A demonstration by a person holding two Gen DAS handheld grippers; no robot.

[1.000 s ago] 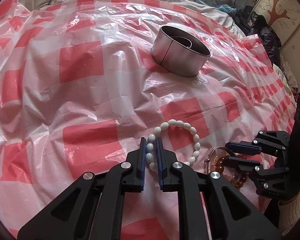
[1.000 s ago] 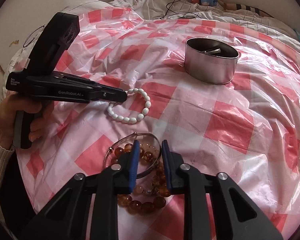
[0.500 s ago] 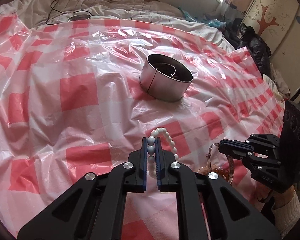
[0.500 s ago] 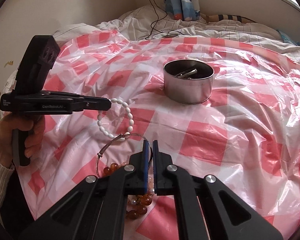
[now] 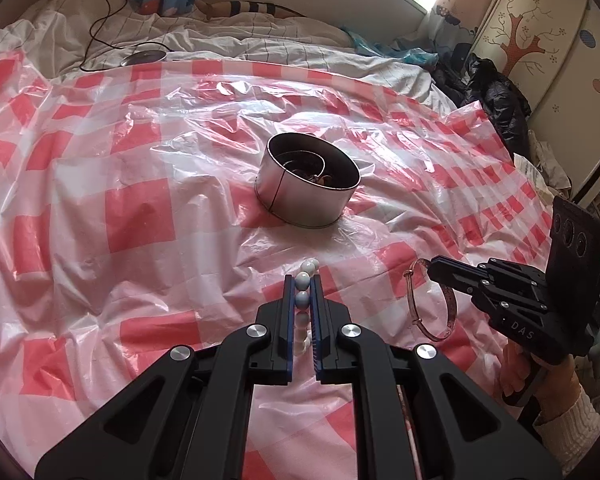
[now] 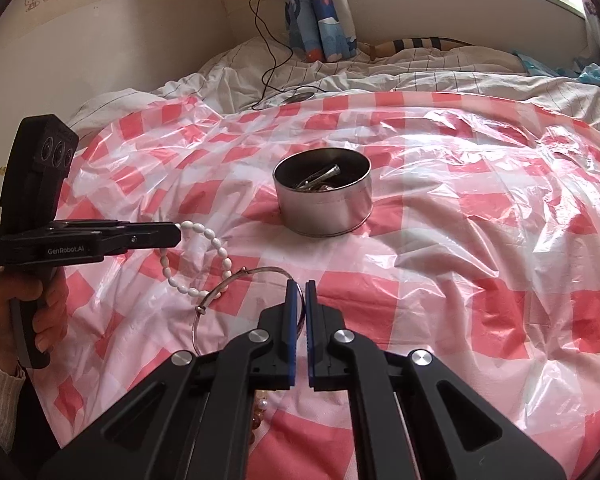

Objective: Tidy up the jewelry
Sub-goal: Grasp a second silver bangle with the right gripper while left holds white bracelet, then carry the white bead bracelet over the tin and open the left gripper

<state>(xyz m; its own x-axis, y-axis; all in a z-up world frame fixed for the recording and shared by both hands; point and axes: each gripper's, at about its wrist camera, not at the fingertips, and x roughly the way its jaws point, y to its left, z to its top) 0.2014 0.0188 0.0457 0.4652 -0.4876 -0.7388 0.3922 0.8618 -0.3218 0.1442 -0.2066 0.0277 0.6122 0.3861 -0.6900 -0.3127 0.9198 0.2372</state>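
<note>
Bed [image 6: 440,76]: white striped bedding, filling the frame.
Checked plastic sheet [image 5: 140,216]: red and white, spread over the bed.
Metal tin [image 5: 307,184]: round, centre frame on the sheet, metal pieces inside.
Left tool [image 5: 302,294]: lower centre, fingers clamped on the white bead bracelet [image 6: 204,254], which hung clear of the sheet.
Right tool [image 6: 299,300]: lower centre, fingers pressed together on the thin metal bangle [image 5: 434,304], held raised beside the bracelet.
</note>
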